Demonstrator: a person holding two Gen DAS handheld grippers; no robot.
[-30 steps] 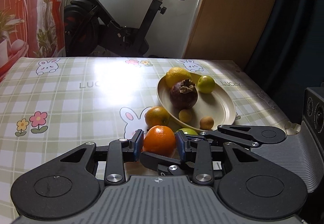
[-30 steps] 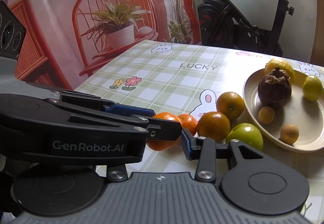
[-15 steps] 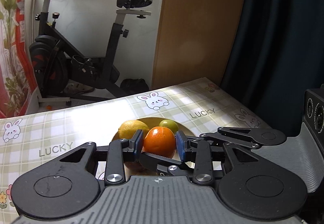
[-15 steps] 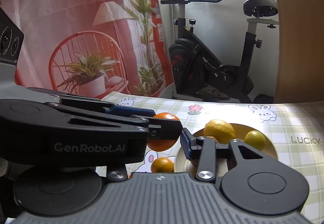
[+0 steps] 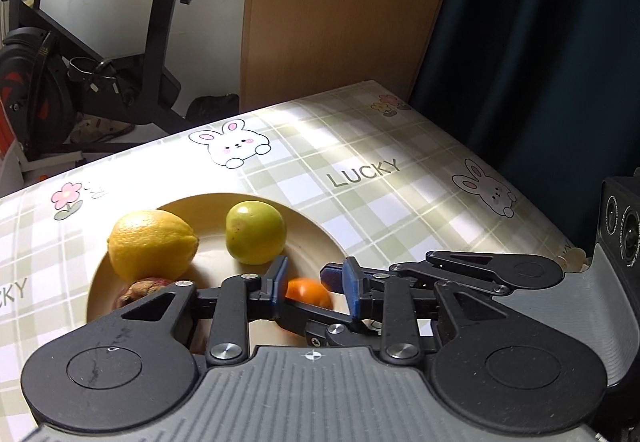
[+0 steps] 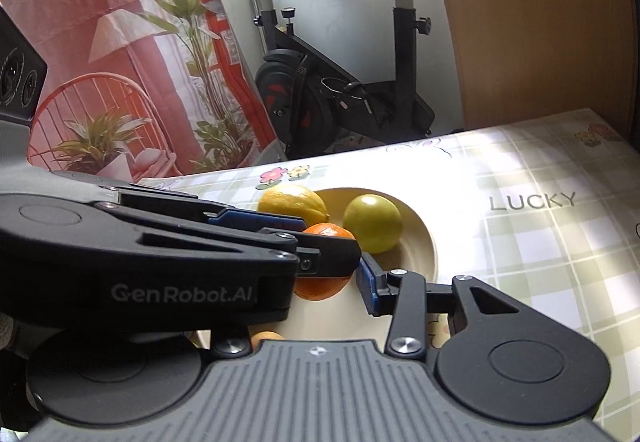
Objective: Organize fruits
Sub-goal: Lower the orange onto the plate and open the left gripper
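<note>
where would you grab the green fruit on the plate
Grip the green fruit across its round middle, coming from above and its open right side: it sits on the plate near the rim, with the lemon crowding its left.

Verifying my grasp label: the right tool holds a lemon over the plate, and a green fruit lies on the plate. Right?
Not quite. The right tool holds an orange, not a lemon, over the plate; the green fruit does lie on the plate. The right wrist view shows it.

Green-checked tablecloth (image 5: pixel 360 170), cream plate (image 5: pixel 316 238), yellow lemon (image 5: pixel 152 244), orange tangerine (image 6: pixel 320 262).
</note>
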